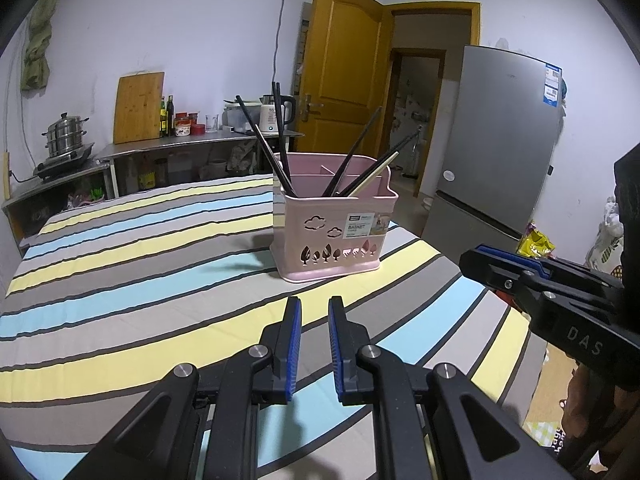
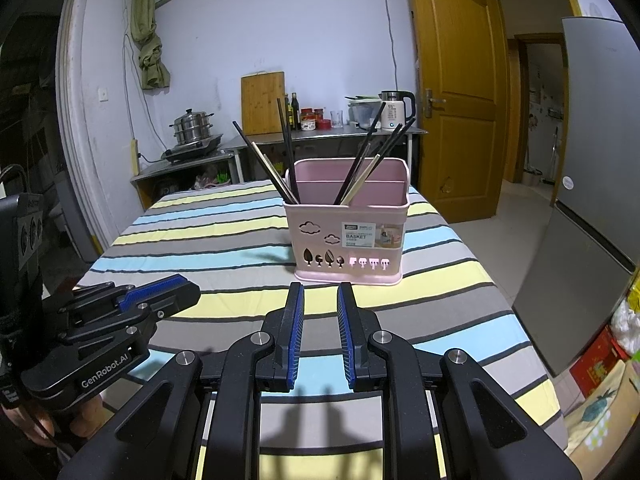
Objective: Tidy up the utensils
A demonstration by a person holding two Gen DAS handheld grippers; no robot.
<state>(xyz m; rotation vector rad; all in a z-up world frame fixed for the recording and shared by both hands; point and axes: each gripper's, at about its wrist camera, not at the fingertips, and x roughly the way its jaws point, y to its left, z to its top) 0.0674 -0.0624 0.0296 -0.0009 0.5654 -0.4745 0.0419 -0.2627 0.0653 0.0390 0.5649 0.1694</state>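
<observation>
Chopsticks (image 2: 362,168) — dark, splayed in pink basket (image 2: 346,240)

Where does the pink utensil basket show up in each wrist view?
Left wrist: pink basket stands right of centre on the striped cloth, beyond the hand-held gripper.
Right wrist: pink basket stands just right of centre, straight ahead.
Shared landmark: the wooden cutting board leaning on the back wall.

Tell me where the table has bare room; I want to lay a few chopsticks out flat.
The striped cloth is bare left of the pink basket out to the table's left edge, and between the basket and the open left gripper and right gripper. Behind the basket the view is blocked. Crowded: the basket's front compartment, chopsticks fanning both ways.
</observation>
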